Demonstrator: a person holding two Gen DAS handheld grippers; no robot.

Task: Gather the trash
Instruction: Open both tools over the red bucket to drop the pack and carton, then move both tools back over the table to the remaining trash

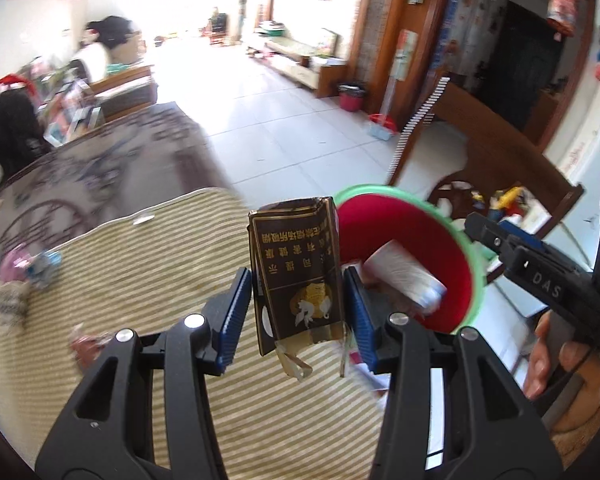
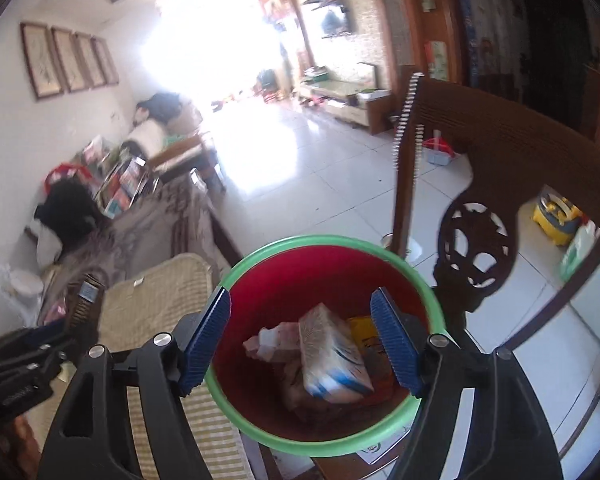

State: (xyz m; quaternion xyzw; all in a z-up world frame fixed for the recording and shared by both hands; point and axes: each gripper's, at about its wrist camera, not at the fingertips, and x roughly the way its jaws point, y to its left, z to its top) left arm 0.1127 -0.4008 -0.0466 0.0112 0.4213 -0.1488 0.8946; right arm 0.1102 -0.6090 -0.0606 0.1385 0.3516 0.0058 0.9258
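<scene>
Red inside and green around the rim, the bin is where my eye goes first. Through the right wrist camera I look straight down into it: a white tissue pack with blue stripes lies tilted on top, a crumpled pinkish-white wrapper is just beside it on the left, and a bit of yellow packaging shows behind it. What lies underneath is too dark for me to tell.

My right tool hangs over the bin mouth with its blue pads spread wide and nothing between them.

My left tool is clamped narrow on a dark brown cigarette pack with gold printing, gripped by its two sides. The pack stands roughly upright, its torn end hanging down with loose strips trailing. Through the left wrist camera it sits just left of the bin, over the edge of the striped beige cloth, not yet above the opening.

More trash is still on the cloth: a pink and blue wrapper far left, blurred, and a reddish scrap near the left tool's arm.

A carved dark wooden chair stands just behind the bin on white floor tiles
</scene>
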